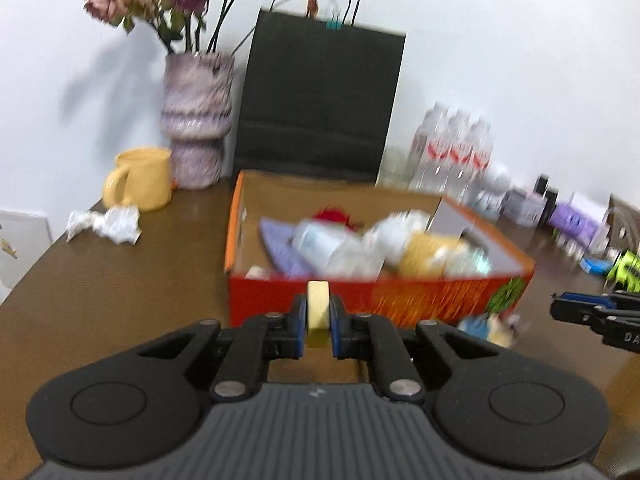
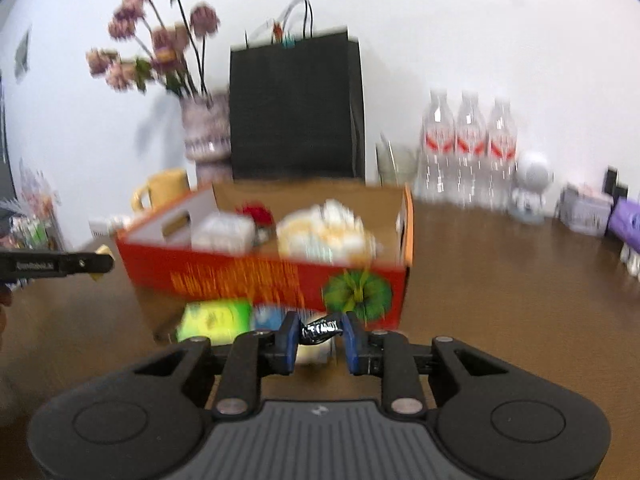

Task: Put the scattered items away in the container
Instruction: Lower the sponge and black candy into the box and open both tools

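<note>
Already the orange cardboard box (image 1: 400,296) holds much of the clutter: a plastic bottle (image 1: 320,242), a purple flat item, something red at the back and several pale wrapped packets, all too blurred to name more closely. So the tidying looks well advanced, though not finished.

The left tool (image 1: 318,322) is pinched on a small pale-yellow block (image 1: 318,304), held just in front of the box's near wall and not yet over the opening. The right tool (image 2: 320,338) is closed on a black candy wrapper (image 2: 320,330), also low against the box's front wall.

Still on the table (image 1: 120,280), right in front of the box, lie a yellow-green packet (image 2: 214,318) and a blue-and-white item (image 2: 270,316). To the left of the box sits a crumpled white paper (image 1: 106,224), likely also to be gathered.

Behind the box stand a yellow mug (image 1: 140,178), a vase of dried flowers (image 1: 196,120), a black paper bag (image 1: 320,100) and three water bottles (image 2: 468,148).
</note>
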A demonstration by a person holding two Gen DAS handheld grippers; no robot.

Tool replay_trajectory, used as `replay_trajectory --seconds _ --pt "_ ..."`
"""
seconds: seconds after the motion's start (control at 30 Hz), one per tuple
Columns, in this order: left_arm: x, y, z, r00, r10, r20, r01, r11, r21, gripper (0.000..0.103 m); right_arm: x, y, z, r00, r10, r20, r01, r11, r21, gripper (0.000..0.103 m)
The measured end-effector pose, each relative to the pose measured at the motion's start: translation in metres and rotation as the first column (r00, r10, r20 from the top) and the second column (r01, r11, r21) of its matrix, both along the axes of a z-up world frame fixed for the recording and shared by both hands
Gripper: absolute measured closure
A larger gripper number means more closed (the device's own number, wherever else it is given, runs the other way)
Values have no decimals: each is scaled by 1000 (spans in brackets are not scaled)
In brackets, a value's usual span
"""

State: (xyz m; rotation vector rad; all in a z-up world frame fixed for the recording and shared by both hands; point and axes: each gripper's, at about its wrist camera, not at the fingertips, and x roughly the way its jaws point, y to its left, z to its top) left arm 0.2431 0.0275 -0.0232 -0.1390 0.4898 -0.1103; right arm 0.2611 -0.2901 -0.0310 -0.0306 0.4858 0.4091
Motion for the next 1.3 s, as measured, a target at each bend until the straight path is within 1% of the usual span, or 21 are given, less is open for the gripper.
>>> replay_trajectory --seconds 0.13,0.23,0.3,0.37,0.43,0.53,0.7,0.77,0.83,0.87,0.9,0.93,0.97,1.0,1.03,1.07,1.1,1.13,1.17,1.2,1.3 --pt "24 -7 28 997 0 71 1 1000 -16 91 26 6 28 999 -2 51 1 1000 11 81" --pt "50 -8 38 996 17 83 -12 998 -67 91 57 15 37 999 -16 47 15 999 32 81" --pt "68 -5 38 997 17 79 -9 995 -102 91 79 25 38 999 -29 36 28 999 39 81" --pt "91 -1 34 998 36 55 -30 992 -121 91 102 35 35 998 -53 30 52 998 40 81" --pt "110 3 28 998 60 29 -56 990 -128 91 124 43 27 998 -69 1 69 996 52 81" --pt "138 4 13 996 79 -31 -81 991 -108 91 154 58 13 996 -75 -51 76 997 30 81" --pt "164 3 -6 991 93 -98 -101 992 -75 91 188 66 -5 990 -101 -102 99 995 -23 81" --pt "168 2 -8 990 87 -107 -94 994 -62 90 195 65 -9 987 -108 -119 106 994 -30 77" --pt "170 0 -9 989 96 -110 -102 994 -44 80 198 61 -11 986 -105 -129 104 994 -15 72" --pt "169 -2 -8 988 106 -110 -110 993 -31 64 199 60 -12 986 -100 -135 100 995 -9 70" --pt "168 -3 -8 988 112 -103 -115 993 -16 54 200 59 -12 985 -98 -139 98 995 -7 64" --pt "167 -5 -6 989 112 -95 -113 994 -4 52 200 59 -12 985 -100 -141 100 995 -10 48" --pt "167 -6 -6 990 105 -91 -106 994 1 47 200 60 -12 984 -106 -141 105 994 -17 39" --pt "167 -7 -5 991 98 -90 -99 995 1 36 198 60 -11 985 -109 -137 107 994 -22 22" --pt "166 -8 -3 992 94 -87 -94 996 -1 29 197 61 -10 985 -110 -131 108 994 -26 15" --pt "165 -10 -2 993 92 -80 -92 996 3 20 196 62 -9 986 -110 -124 107 994 -30 14" --pt "164 -12 -1 993 90 -74 -90 996 11 14 194 62 -7 986 -111 -121 107 994 -32 13" --pt "163 -14 0 994 89 -69 -88 996 21 10 193 63 -5 986 -110 -121 107 994 -32 8" --pt "162 -16 1 994 93 -64 -91 996 26 0 191 63 -4 987 -108 -122 105 994 -32 5" --pt "161 -17 2 993 102 -54 -101 994 29 0 190 64 -2 987 -106 -123 102 994 -35 1" --pt "159 -20 4 994 99 -50 -97 995 36 0 187 65 0 988 -109 -113 104 993 -51 0"
